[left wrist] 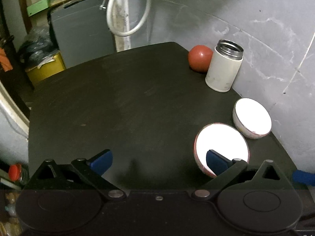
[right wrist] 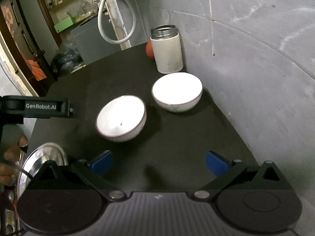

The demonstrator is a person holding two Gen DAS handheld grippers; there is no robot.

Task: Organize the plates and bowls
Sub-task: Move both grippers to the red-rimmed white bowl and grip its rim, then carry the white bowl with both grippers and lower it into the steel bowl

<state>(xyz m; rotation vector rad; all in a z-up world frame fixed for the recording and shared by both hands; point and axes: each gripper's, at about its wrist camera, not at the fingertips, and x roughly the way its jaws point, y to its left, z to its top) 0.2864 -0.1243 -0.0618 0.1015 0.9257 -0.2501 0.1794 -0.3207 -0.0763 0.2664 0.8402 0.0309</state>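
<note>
Bowls: near bowl [right wrist: 121, 118] and far bowl [right wrist: 177, 92] apart, unstacked; plate [right wrist: 46, 156] at table [right wrist: 177, 157] edge; left gripper [left wrist: 159, 162] and right gripper [right wrist: 159, 162] gape wide, empty; stacking likely all remains.

The two bowls, the near one [right wrist: 121, 118] and the far one [right wrist: 177, 91], are white with a thin reddish rim line, on a black tabletop [right wrist: 177, 147]. The flask [right wrist: 168, 53] is cream with a silver neck, beside a red ball [left wrist: 199, 58]. Both tongs, left [left wrist: 159, 162] and right [right wrist: 159, 162], are black with blue tips; the plate [right wrist: 46, 156] is shiny silver.
</note>
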